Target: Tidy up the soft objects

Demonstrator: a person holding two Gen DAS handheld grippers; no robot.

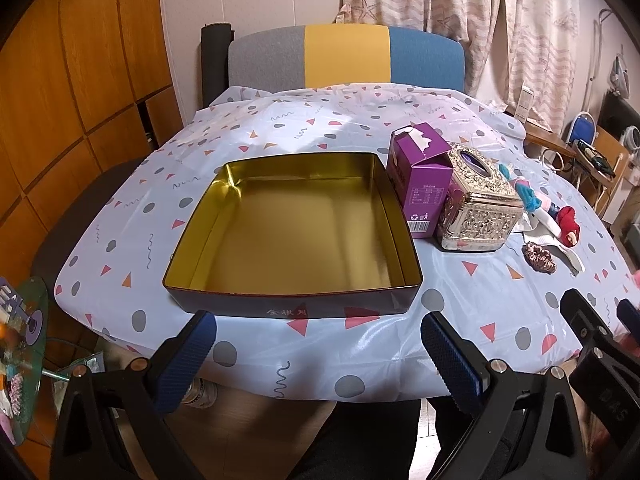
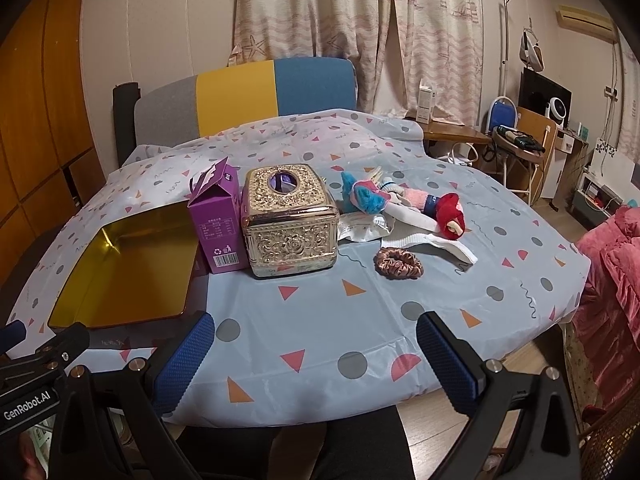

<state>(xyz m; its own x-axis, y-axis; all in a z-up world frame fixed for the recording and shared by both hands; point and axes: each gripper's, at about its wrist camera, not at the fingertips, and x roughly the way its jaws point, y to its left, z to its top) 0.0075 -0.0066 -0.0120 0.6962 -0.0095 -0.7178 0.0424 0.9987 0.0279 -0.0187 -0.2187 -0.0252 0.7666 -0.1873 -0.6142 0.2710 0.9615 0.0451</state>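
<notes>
Both claws hang over the near edge of the tabletop (image 2: 320,320), and neither has anything in it. The left claw (image 1: 318,354) is spread wide, blue pads well apart, with only the patterned cloth between them. The right claw (image 2: 314,356) is spread just as wide, also holding nothing.

Straight ahead of the left claw sits the open tin box (image 1: 296,236), gold inside and dark outside, toward the near left part of the tabletop, with nothing in it. At its right side stands a purple carton (image 1: 420,180), top flap torn open, upright. Pressed against the carton's right side is an ornate metallic tissue box (image 2: 290,224) with an oval hole in its lid.

Now the soft things, all gathered toward the right side of the tabletop, past the tissue box. A blue and pink plush toy (image 2: 362,196) lies just beside the tissue box's far right corner. A doll with red hair (image 2: 448,212) lies on its side beside the plush. A white cloth strip (image 2: 432,246) runs beneath the doll, and crinkled white packaging (image 2: 362,228) sits between the tissue box and the doll. Nearest the near edge is a brownish-pink scrunchie (image 2: 398,262), flat on the cloth, just in front of the white strip.
</notes>
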